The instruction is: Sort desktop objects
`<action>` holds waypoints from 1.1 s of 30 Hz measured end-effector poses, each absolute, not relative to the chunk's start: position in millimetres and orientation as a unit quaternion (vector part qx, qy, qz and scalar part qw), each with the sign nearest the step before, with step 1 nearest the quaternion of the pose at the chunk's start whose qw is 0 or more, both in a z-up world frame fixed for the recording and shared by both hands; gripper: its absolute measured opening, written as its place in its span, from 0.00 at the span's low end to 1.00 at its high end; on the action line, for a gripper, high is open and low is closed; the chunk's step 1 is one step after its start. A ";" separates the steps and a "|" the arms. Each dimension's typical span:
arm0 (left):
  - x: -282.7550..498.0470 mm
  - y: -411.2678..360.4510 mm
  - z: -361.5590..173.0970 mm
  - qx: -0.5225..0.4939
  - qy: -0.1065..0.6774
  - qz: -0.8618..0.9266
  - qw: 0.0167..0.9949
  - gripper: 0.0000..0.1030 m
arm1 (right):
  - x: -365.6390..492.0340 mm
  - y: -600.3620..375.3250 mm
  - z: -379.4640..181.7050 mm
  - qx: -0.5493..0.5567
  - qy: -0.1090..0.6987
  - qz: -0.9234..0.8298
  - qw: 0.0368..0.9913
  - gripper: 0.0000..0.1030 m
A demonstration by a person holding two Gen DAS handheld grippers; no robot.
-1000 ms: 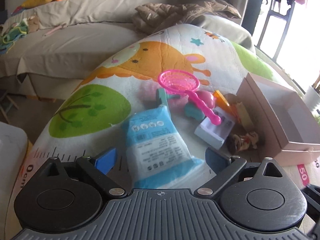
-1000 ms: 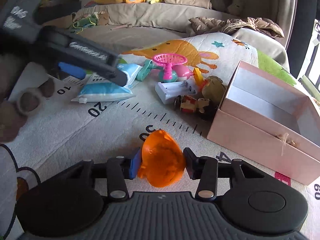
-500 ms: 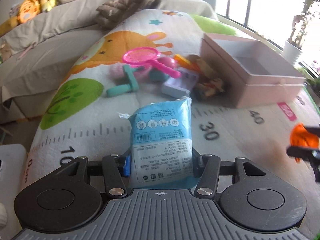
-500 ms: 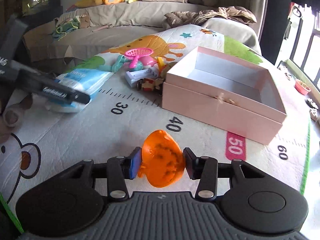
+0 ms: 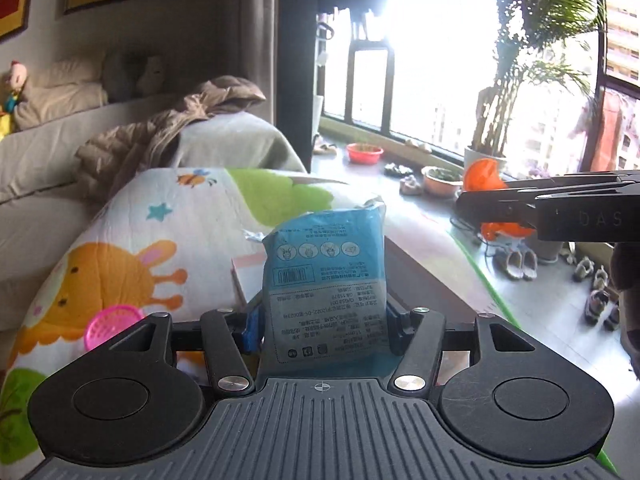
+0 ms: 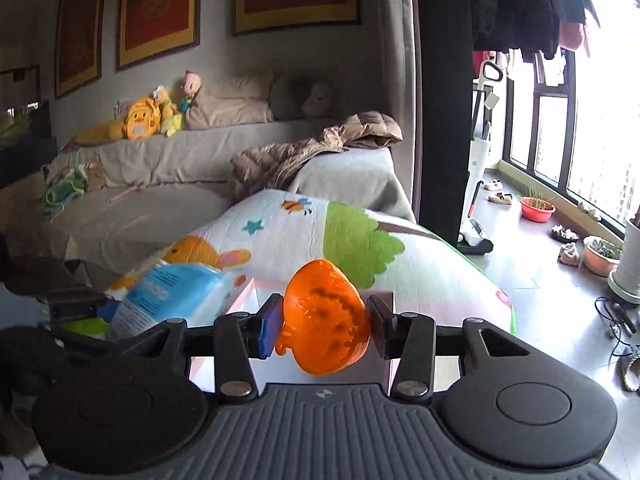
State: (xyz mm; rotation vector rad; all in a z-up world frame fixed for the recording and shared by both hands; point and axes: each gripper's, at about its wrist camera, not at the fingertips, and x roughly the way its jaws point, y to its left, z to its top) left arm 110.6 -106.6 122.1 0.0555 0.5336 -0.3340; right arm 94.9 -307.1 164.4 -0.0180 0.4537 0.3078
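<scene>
Above the near edge of the pink box (image 6: 244, 296), the blue packet (image 5: 326, 280) is clenched upright in the left gripper (image 5: 322, 328); the right gripper (image 6: 322, 328) grasps the orange toy (image 6: 326, 320), probably both for dropping inside.

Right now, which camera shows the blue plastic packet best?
The left wrist view: the blue plastic packet stands upright, print facing the lens, clamped in the left gripper. The right wrist view catches it only sideways at the left, partly hidden.
</scene>
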 end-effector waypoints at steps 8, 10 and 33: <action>83.9 -46.0 75.3 0.006 0.328 -0.105 0.939 0.95 | 145.6 -319.5 97.6 0.022 0.309 0.087 0.947 0.77; 75.1 -24.9 59.2 0.000 0.352 -0.083 0.932 0.95 | 151.9 -321.3 74.1 0.038 0.342 0.076 0.936 0.77; 41.0 71.6 6.3 -0.061 0.339 0.061 0.937 0.99 | 207.0 -86.8 116.7 -0.095 0.401 0.246 0.877 0.40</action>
